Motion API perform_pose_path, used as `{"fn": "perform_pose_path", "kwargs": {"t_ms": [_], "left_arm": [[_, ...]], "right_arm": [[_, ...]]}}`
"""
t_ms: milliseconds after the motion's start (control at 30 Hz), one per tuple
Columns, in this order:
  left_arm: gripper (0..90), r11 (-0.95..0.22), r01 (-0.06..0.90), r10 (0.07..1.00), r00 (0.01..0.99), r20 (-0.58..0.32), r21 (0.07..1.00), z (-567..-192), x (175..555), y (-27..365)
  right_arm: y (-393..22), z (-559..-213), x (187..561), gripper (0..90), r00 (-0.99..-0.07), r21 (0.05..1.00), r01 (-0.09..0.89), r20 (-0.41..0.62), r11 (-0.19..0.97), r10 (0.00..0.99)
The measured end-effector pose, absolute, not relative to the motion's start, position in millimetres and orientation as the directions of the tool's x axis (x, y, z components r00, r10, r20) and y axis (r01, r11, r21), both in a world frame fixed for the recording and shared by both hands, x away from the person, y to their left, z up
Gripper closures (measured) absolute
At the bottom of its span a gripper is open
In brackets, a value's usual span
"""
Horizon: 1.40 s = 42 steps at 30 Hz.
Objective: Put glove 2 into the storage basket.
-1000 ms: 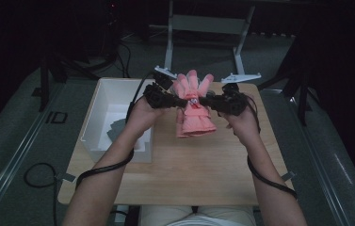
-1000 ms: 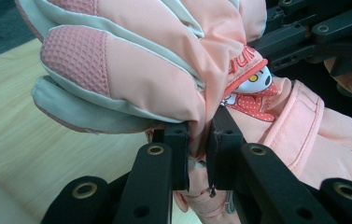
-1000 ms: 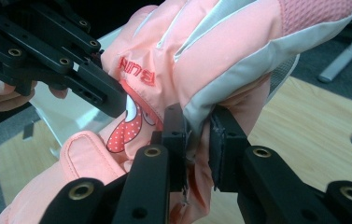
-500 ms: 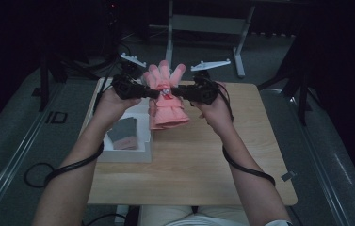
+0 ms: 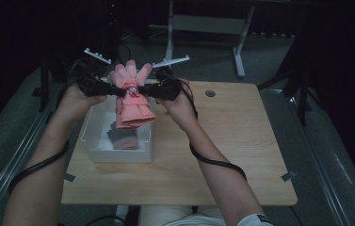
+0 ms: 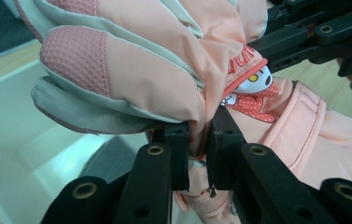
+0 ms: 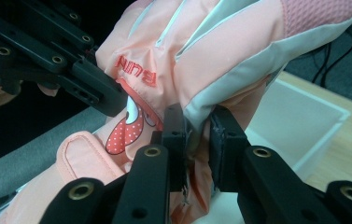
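Both forearms come in from the bottom edge and converge, hands raised and level with each other. Left gripper (image 5: 116, 90) points inward toward the right one, fingers (image 6: 176, 154) clamped tight on a fold of the glove (image 5: 133, 101). Right gripper (image 5: 143, 91) mirrors it from the other side (tips nearly facing), fingers (image 7: 173, 140) pinched on the same glove. Left hand (image 5: 78, 96) and right hand (image 5: 177, 101) wrap the gripper bodies; cables trail along both forearms.

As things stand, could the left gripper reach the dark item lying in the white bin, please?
Probably not: the left gripper is clamped on the pink glove, which hangs over the dark item.
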<state>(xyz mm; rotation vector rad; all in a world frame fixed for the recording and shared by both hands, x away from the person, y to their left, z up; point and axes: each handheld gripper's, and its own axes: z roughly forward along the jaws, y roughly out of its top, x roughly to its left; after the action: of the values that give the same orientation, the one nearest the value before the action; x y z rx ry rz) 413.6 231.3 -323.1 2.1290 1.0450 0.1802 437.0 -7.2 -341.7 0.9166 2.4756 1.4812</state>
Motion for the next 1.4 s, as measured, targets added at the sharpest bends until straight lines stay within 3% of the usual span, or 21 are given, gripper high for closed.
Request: {"fn": "perform_pose_path", "kwargs": {"t_ms": [367,633,1167,1400], "left_arm": [[80.0,-0.348,0.706,0.747,0.606,-0.273,0.617,-388.4,434.3,253.2],[80.0,-0.349,0.761,0.764,0.569,-0.305,0.546,-423.4,443.5,260.4],[77.8,-0.393,0.792,0.810,0.539,-0.232,0.467,-442.4,445.7,260.5],[62.7,-0.391,0.795,0.848,0.507,-0.154,0.465,-442.1,443.6,257.6]], "right_arm": [[27.2,-396.1,456.8,78.2,-0.771,0.756,0.528,0.235,0.387,0.592],[50.4,-425.3,463.4,78.2,-0.756,0.685,0.558,0.188,0.468,0.627],[74.5,-448.1,468.8,76.3,-0.728,0.590,0.617,0.177,0.521,0.662],[78.4,-448.8,472.9,67.7,-0.706,0.554,0.644,0.165,0.527,0.689]]}}
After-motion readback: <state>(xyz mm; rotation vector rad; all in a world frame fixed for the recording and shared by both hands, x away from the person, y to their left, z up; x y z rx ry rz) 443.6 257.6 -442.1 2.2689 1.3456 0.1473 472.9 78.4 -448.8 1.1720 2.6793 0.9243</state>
